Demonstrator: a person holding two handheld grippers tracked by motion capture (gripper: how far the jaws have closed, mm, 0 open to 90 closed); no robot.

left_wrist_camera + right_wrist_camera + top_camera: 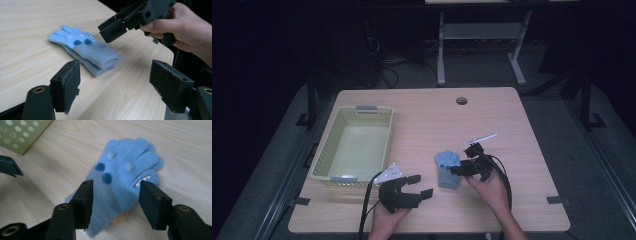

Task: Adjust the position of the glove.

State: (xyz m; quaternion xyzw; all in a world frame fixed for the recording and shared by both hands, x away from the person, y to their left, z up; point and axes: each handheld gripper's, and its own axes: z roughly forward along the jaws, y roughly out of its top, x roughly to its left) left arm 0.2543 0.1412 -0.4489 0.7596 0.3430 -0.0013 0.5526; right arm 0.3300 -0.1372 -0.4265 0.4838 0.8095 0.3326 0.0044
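The right tongs (115, 202) stand released, with their two jaws parted on either side of the light blue glove (125, 182). The pads do not press the wool, so nothing is grasped at this moment. The jaws are spread about as wide as the glove's cuff end, which suggests they are ready either to take it or to leave it there.

The glove lies flat on the desk (512, 115), folded or doubled (two layers show at the cuff in the left gripper view), fingers pointing away from the person.

The left tongs (414, 186) are also released and empty, held low near the front edge of the desk and aimed at the glove, probably waiting to help.

Further left stands the pale green basket (328, 150), with nothing inside, a likely place for the glove.
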